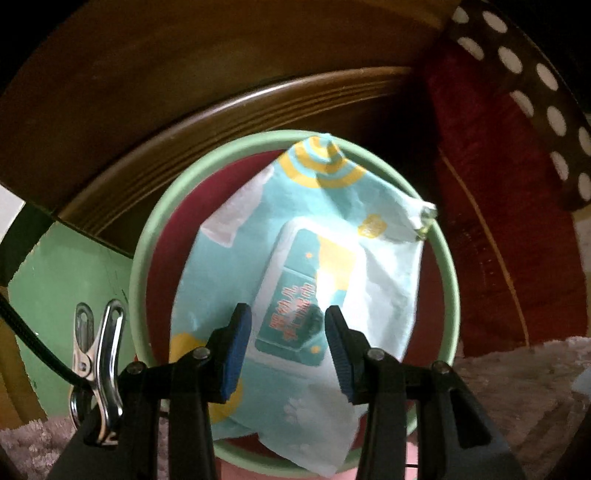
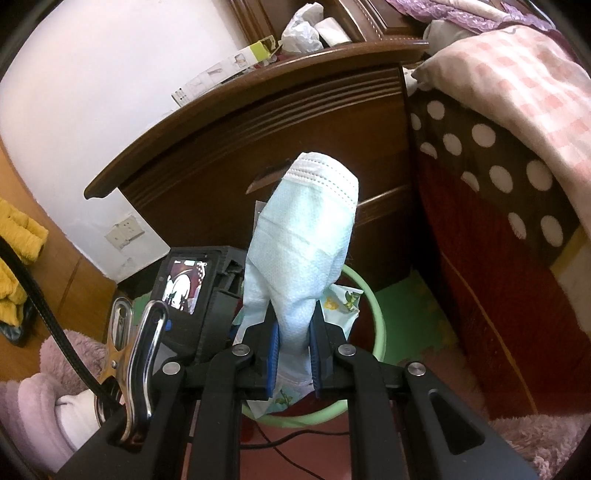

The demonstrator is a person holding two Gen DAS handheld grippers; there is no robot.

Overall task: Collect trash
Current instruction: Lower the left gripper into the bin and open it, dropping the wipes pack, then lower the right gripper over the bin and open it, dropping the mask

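Left gripper: pointed steeply down over the waste bin, jaws standing apart with a clear gap. The blue pads press on nothing; the wet-wipes packet shows between them, but it lies below, inside the bin. Whether the fingertips touch the packet's film cannot be told.

Right gripper: jaws drawn close and clamped on a pale blue face mask. The mask is pinched at its lower end and stands up from the pads, its pleated white edge uppermost.

Wet-wipes packet: teal and white with yellow rings and a label with red characters, crumpled, lying across most of the bin's opening. One twisted corner reaches the rim on the right in the left wrist view.

Waste bin: round, light green rim, dark red inside. In the right wrist view it sits below and behind the held mask, with the packet's edge showing above the rim.

Surroundings: a dark brown wooden nightstand stands just behind the bin, with a crumpled plastic bag and a small carton on top. A bed with a polka-dot cover and a pink checked blanket is to the right. A metal clip holds a black cable to the left gripper's body.
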